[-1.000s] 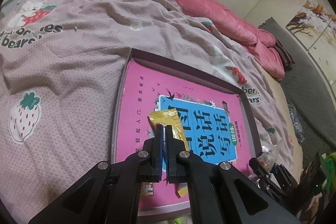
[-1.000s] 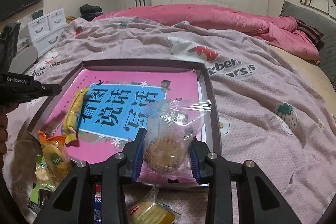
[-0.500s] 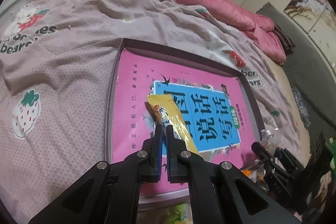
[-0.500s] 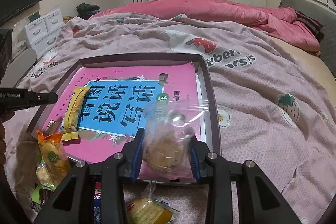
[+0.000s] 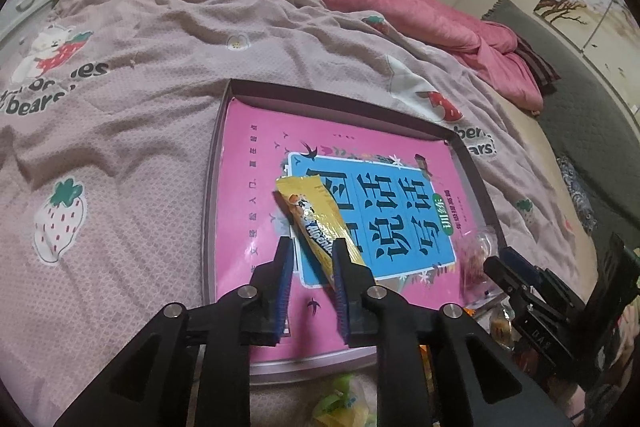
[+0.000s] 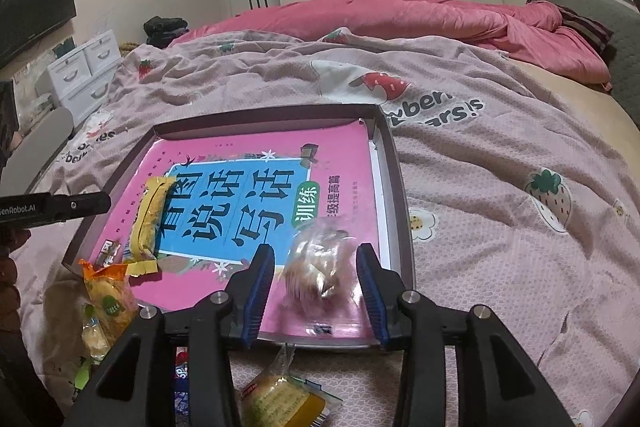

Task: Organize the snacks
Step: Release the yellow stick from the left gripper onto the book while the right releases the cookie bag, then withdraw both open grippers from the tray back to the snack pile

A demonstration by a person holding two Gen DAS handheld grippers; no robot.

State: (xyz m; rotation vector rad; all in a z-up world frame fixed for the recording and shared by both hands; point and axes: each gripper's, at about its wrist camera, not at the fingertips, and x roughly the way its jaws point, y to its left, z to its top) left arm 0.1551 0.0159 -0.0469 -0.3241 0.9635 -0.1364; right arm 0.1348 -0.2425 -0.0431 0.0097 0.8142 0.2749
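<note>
Let both sets of jaws finish opening before you lift clear: the left gripper straddles the yellow snack stick, the right gripper the clear cookie bag, both released in the tray. Two snacks inside; at least three wait on the bed

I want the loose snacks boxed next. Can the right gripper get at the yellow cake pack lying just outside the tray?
Probably yes. The yellow cake pack lies uncovered on the bedspread just below the right gripper, whose fingers are opening off the clear bag in the tray. Nothing covers it.
</note>
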